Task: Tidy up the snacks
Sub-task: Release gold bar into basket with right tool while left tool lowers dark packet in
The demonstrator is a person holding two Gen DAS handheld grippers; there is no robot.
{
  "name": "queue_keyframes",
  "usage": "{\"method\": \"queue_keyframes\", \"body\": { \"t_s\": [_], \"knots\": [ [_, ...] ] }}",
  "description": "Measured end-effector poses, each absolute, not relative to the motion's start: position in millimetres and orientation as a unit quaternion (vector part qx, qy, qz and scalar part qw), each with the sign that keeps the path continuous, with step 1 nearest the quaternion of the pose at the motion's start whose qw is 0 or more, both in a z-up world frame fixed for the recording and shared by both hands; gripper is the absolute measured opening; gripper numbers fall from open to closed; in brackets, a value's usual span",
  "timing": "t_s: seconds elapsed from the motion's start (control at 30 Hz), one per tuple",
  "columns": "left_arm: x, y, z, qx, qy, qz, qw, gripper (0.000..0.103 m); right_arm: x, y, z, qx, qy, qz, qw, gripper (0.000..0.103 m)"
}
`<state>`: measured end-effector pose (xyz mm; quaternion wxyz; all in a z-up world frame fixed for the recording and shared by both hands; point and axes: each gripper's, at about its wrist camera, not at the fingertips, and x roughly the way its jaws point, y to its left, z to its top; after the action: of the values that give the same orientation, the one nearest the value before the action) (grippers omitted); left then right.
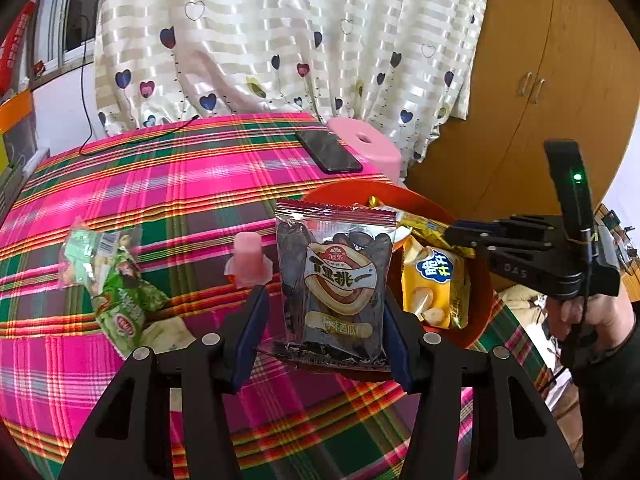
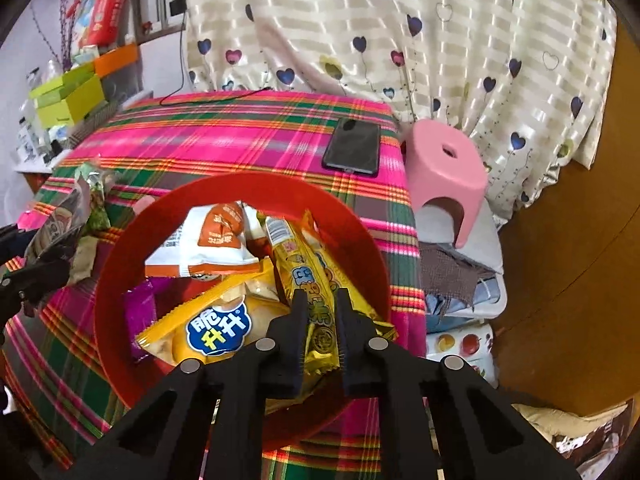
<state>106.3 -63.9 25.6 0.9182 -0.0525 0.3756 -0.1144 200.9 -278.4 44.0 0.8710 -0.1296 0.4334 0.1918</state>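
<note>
**A:** What does the left wrist view show?

**B:** The left hand-held gripper (image 1: 322, 324) grips a clear packet of dark melon seeds (image 1: 334, 280), one finger on each side edge, holding it upright above a desk covered in a pink and green plaid cloth (image 1: 160, 184). Just behind the packet, near the desk's right edge, sits a red bowl (image 1: 478, 280) with a yellow chip bag (image 1: 436, 284) inside. Left of the packet a small pink jelly cup (image 1: 249, 258) stands on the cloth, and further left lies a green snack packet (image 1: 116, 280). A black phone (image 1: 329, 152) lies at the far right corner of the desk, and a pink stool (image 1: 368, 140) stands just beyond it. The right hand-held gripper (image 1: 450, 234) reaches in over the bowl from the right, pinching a golden wrapper (image 1: 424, 225).

**A:** And the right wrist view?

**B:** The right hand-held gripper (image 2: 320, 312) is closed on a long golden snack bar (image 2: 308, 280), which slants across the red bowl (image 2: 116, 264). Beneath it lie the yellow chip bag (image 2: 212, 328), a white and orange packet (image 2: 208, 240) and a purple wrapper (image 2: 138, 312). The bowl rests by the right edge of the desk. At the left edge of this view, the left hand-held gripper (image 2: 36, 256) holds the seed packet (image 2: 56, 220). The phone (image 2: 354, 146) lies at the far right corner.
</note>
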Motion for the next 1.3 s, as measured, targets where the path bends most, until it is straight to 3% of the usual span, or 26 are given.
{"method": "queue_keyframes", "body": {
  "t_s": [0.63,0.77,1.3],
  "knots": [
    [151.7,-80.2,14.1,-0.101,0.404,-0.140,0.898,0.056,193.0,-287.9,57.0,-0.073,0.418,0.208,0.881,0.012],
    [150.7,-76.3,15.6,-0.112,0.391,-0.140,0.903,0.062,190.0,-286.0,59.9,-0.072,0.415,0.212,0.882,0.012],
    [136.9,-44.5,17.2,-0.119,0.383,-0.075,0.913,0.062,169.3,-261.9,67.8,-0.075,0.406,0.255,0.874,0.012]
  ]
}}
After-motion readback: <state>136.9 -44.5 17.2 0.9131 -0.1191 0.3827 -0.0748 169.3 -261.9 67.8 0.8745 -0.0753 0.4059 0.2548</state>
